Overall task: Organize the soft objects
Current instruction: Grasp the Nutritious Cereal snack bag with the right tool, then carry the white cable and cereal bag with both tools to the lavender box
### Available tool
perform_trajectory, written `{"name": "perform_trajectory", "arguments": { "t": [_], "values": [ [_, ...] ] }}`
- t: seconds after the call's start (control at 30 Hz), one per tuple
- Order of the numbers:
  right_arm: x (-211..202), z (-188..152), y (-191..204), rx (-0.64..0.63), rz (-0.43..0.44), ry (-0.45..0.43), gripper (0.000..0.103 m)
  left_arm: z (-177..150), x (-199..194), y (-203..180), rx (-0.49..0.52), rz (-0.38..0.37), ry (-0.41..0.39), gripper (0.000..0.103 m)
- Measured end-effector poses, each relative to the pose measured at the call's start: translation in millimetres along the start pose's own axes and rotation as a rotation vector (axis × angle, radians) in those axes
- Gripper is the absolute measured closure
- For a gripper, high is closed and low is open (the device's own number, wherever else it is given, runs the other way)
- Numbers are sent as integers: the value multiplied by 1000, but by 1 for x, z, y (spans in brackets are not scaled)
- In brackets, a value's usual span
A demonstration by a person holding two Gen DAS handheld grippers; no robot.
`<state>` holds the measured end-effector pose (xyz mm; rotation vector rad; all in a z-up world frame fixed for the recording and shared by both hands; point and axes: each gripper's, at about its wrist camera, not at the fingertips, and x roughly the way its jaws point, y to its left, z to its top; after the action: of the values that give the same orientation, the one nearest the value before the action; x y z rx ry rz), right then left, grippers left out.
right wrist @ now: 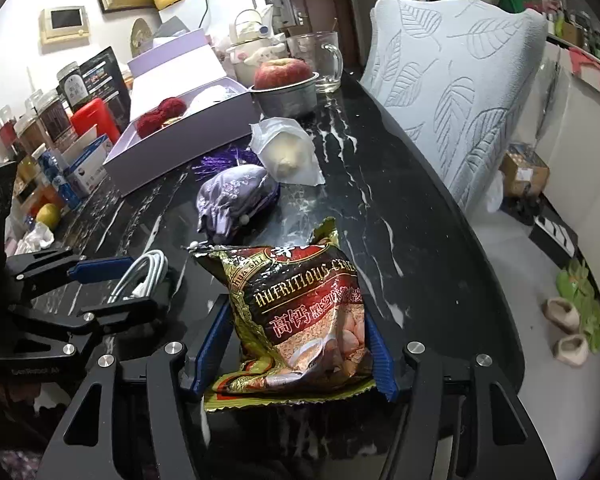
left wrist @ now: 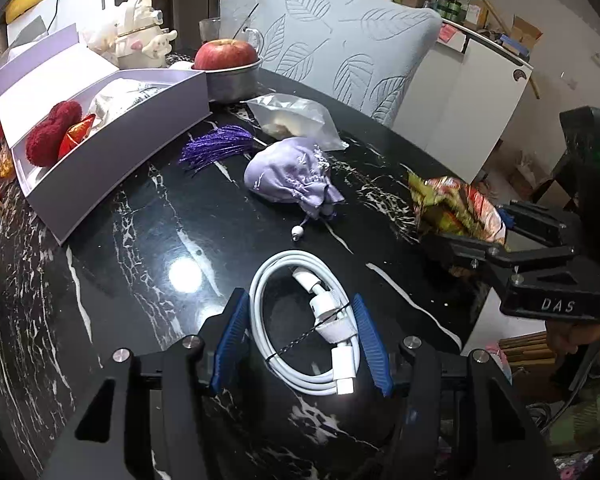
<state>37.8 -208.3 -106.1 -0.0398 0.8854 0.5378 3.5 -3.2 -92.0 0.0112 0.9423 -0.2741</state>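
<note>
Left to right across the glossy black white-veined marble tabletop (left wrist: 112, 280).

Far left: shallow lavender cardboard box (left wrist: 116, 152), rigid, straight-walled. Inside it a fuzzy red knitted heart (left wrist: 52, 132) and a pale crinkled bundle, identity unclear.

Behind the box: dull metal round tin (left wrist: 232, 80) holding a red apple (left wrist: 226, 54).

Centre: purple metallic tinsel tassel (left wrist: 216, 146), stringy; beside it a clear crumpled plastic bag (left wrist: 296, 120) with a pale lump inside; in front, a soft lilac embroidered drawstring pouch (left wrist: 288, 174), slack and wrinkled, white bead on its cord.

Near centre: left gripper (left wrist: 302, 344), ribbed blue pads either side of a coiled white smooth charging cable (left wrist: 304, 320). Pads sit against the coil's outer loops on both sides; narrow hold on the cable, which rests on the marble.

Right: right gripper (right wrist: 296, 348), blue pads pressing both edges of a glossy crinkled red-and-gold foil cereal packet (right wrist: 304, 312), lying flat on the tabletop near the pouch.
</note>
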Motion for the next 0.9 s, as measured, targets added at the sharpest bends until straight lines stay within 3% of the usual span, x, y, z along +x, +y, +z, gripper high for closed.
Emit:
{"name": "perform_trajectory", "arguments": {
  "t": [0.27,0.57,0.67,0.9],
  "values": [
    [-10,-10,18,-39,41,11,42,-10,-25,4,-21,31,-35,49],
    [-16,-9,60,-132,157,-15,49,-23,-58,20,-67,106,-90,49],
    [-12,-9,75,-173,153,-18,49,-27,-63,27,-100,113,-95,49],
    [-10,-7,83,-166,189,-15,62,-33,-68,35,-132,122,-110,49]
  ]
}}
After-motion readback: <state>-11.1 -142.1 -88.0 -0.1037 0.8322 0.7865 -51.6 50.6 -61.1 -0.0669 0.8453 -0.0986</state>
